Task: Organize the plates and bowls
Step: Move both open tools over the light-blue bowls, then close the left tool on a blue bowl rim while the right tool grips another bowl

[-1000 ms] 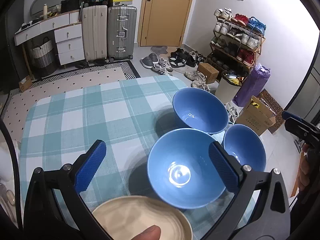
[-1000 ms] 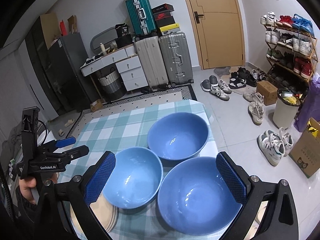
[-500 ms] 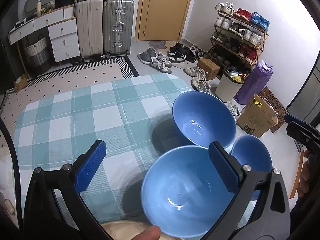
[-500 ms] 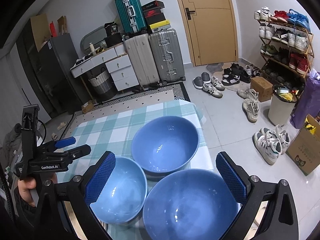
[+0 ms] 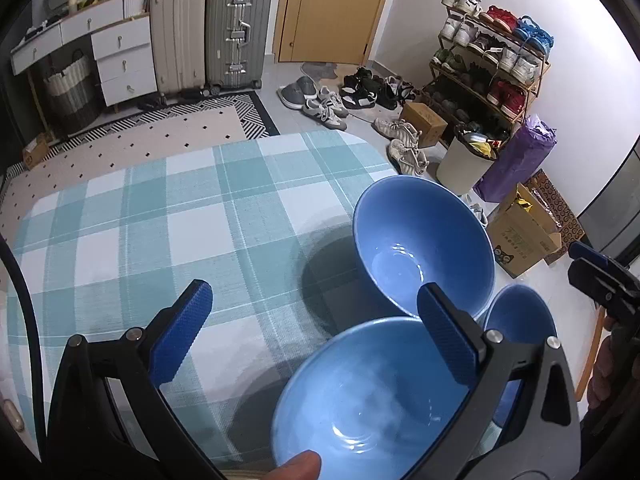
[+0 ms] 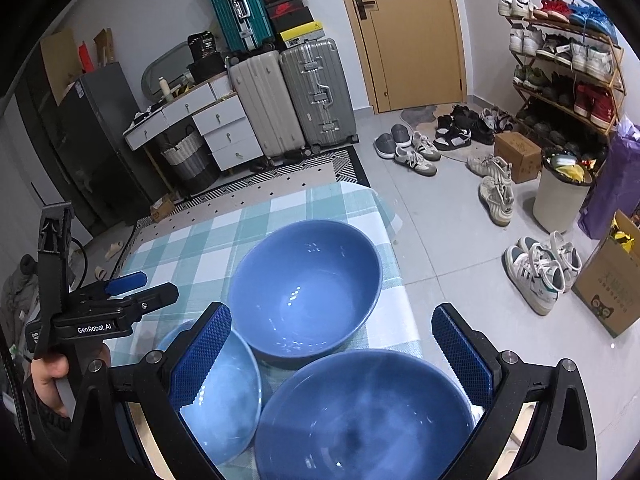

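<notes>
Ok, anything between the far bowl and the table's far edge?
Nothing: only bare checked cloth beyond the far bowl up to that edge, clearest in the right wrist view.

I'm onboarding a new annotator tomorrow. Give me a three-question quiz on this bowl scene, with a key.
1. How many blue bowls are on the table?
2. True or false: the left gripper is shut on a bowl.
3. In the right wrist view, which bowl sits farthest from the camera: A the far bowl, B the small bowl, C the near bowl?

Key: 1. Three. 2. False; both the left and the right gripper are open and hold nothing. 3. A.
</notes>
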Demonstrator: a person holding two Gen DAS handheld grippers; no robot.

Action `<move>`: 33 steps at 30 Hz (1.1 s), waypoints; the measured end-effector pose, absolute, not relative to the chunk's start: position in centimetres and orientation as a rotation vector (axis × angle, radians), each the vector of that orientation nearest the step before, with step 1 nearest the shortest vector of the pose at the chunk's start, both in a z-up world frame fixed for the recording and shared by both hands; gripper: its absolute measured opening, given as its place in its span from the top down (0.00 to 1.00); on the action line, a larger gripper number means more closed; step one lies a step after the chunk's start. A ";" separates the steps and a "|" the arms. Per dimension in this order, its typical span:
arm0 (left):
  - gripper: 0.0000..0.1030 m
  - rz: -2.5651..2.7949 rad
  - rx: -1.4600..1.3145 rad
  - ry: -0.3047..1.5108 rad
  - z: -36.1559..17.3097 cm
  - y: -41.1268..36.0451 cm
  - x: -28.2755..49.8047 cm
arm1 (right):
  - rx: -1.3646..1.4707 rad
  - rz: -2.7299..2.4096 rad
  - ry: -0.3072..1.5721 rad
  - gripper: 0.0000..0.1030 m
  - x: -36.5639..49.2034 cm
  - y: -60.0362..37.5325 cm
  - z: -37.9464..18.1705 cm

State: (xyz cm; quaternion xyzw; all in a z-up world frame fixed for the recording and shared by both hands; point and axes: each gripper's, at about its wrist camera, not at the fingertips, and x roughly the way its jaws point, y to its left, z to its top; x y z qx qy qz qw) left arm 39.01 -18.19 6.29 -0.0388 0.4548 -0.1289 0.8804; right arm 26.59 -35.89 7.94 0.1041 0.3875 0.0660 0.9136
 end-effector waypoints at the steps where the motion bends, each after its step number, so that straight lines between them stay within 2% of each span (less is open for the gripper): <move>1: 0.01 -0.268 -0.081 0.952 6.1 -18.3 39.4 | 0.218 0.135 0.801 0.01 26.8 -36.0 7.8; 9: 0.04 -0.275 -0.107 0.984 4.2 -19.4 41.8 | 0.246 0.130 0.843 0.01 29.3 -36.8 5.8; 13: 0.19 -0.285 -0.104 1.028 2.5 -20.2 42.9 | 0.284 0.145 0.883 0.01 30.7 -37.1 4.1; 24: 0.43 -0.348 -0.146 1.106 -0.5 -21.8 44.5 | 0.281 0.162 0.936 0.01 33.2 -36.6 1.7; 26: 0.46 -0.355 -0.149 1.114 -0.9 -22.1 44.9 | 0.286 0.169 0.948 0.05 33.6 -36.6 1.3; 28: 0.47 -0.348 -0.145 1.115 -1.2 -22.3 45.1 | 0.266 0.163 0.958 0.15 33.9 -36.4 0.9; 30: 0.49 -0.357 -0.148 1.121 -1.5 -22.6 45.4 | 0.245 0.165 0.964 0.18 34.0 -36.1 0.7; 33: 0.57 -0.359 -0.154 1.124 -1.9 -22.8 45.8 | 0.254 0.175 0.975 0.29 34.3 -36.2 0.3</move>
